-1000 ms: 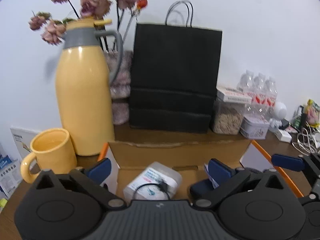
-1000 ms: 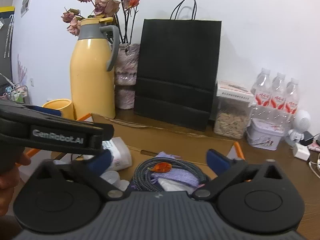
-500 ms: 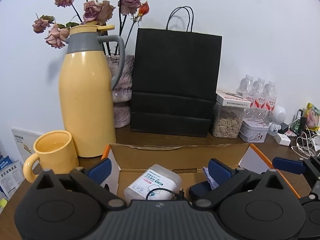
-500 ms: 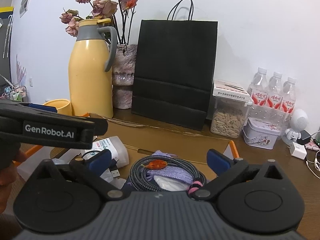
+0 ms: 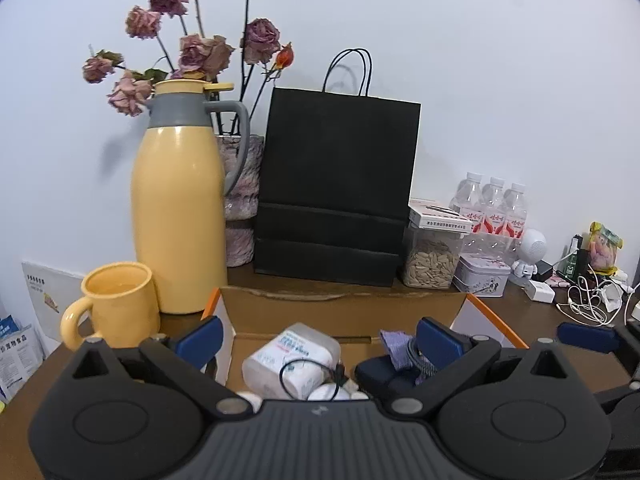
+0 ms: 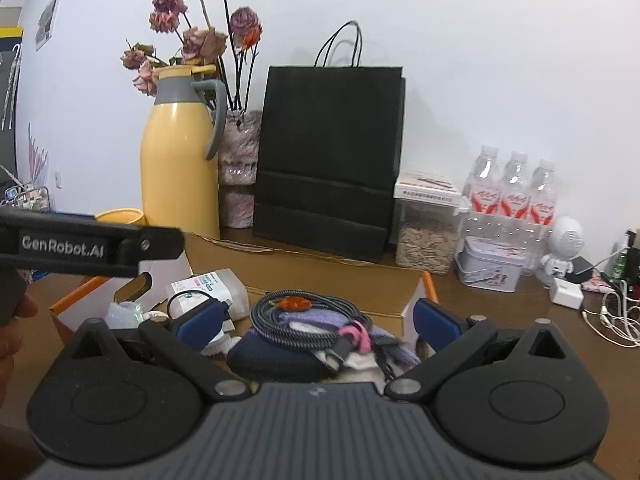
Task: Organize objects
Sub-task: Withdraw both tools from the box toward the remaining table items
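Cardboard box (image 5: 344, 312) holds a braided coiled cable (image 6: 304, 320); both grippers' jaws gape wide, gripping nothing.

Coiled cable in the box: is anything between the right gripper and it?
Nothing visible blocks it. The right gripper is open, just above the coiled cable, which lies on top of the pile in the cardboard box. The left gripper is off to the side.

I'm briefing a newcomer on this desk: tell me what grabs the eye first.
The tall yellow thermos jug stands back left with its matching mug in front, dried roses behind. A black paper bag fills the centre against the wall. Below, the open cardboard box holds a coiled braided cable.
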Demonstrator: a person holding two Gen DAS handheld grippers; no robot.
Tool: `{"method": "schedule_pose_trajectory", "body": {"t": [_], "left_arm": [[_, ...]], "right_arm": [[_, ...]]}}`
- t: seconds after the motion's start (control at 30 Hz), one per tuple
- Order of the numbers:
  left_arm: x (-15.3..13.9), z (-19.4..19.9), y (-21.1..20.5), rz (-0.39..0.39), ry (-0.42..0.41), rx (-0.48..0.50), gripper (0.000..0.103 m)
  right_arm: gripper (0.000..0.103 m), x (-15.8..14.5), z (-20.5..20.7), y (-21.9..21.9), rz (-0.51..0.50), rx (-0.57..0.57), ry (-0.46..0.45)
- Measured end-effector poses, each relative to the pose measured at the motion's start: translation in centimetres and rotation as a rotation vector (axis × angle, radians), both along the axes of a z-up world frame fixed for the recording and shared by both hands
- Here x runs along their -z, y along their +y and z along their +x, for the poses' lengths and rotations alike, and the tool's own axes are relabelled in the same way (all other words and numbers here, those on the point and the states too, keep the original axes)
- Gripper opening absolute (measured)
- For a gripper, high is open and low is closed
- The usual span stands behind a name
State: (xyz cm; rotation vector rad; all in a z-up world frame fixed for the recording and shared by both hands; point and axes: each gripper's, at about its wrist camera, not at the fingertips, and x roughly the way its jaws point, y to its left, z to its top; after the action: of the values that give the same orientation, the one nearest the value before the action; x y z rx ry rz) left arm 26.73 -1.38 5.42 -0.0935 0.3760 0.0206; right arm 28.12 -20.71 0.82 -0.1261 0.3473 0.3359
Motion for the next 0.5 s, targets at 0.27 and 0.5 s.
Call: {"method": "schedule_pose_trajectory", "body": {"t": [0.27, 0.5], "left_arm": [[1.6, -3.2, -0.8, -0.001, 0.026, 0.008, 0.103], [3.0, -5.3, -1.6, 0.034, 0.066, 0.032, 0.103]], "right_arm": [[0.103, 0.8, -3.4, -1.7, 0.001, 0.029, -0.004], [0.103, 2.2, -5.7, -3.9, 0.003, 0.043, 0.033]]}}
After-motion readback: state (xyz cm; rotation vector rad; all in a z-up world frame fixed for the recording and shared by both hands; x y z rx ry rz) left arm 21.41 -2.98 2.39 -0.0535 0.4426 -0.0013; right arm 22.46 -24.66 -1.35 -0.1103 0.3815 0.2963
